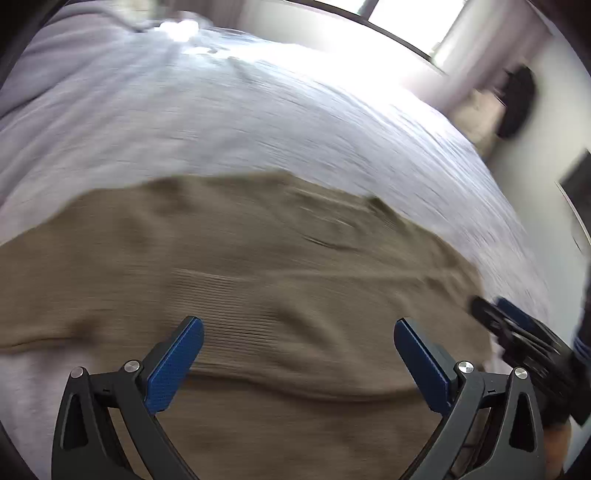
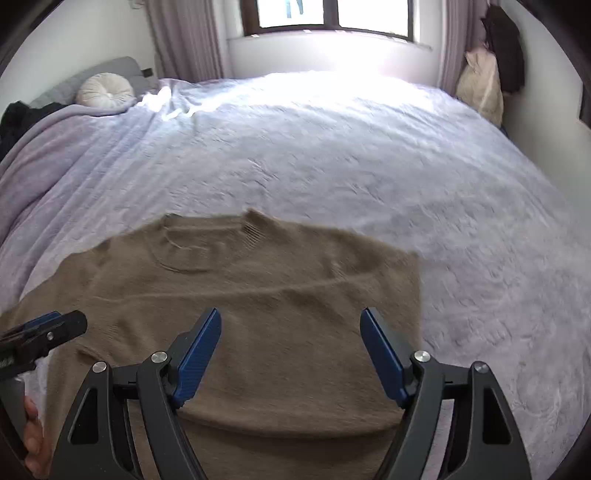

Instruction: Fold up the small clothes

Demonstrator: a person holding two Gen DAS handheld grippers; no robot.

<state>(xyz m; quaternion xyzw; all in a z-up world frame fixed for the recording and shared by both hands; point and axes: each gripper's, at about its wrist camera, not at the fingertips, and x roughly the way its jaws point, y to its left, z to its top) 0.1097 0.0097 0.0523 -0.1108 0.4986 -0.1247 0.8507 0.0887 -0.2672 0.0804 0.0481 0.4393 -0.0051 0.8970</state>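
A tan knit sweater (image 2: 258,314) lies spread flat on the bed, neck hole at the far side; its right side looks folded in to a straight edge. It also fills the lower half of the blurred left wrist view (image 1: 240,277). My right gripper (image 2: 291,325) is open and empty, held above the sweater's lower middle. My left gripper (image 1: 299,332) is open and empty above the sweater's left part. Each gripper shows in the other's view: the left one (image 2: 40,332) at the sweater's left edge, the right one (image 1: 517,332) at its right edge.
The pale lilac bedspread (image 2: 369,166) covers a wide bed. A round white cushion (image 2: 105,90) and grey pillows lie at the far left. A window (image 2: 332,14) with curtains is behind. A cream bag (image 2: 480,81) and dark clothes stand at the far right wall.
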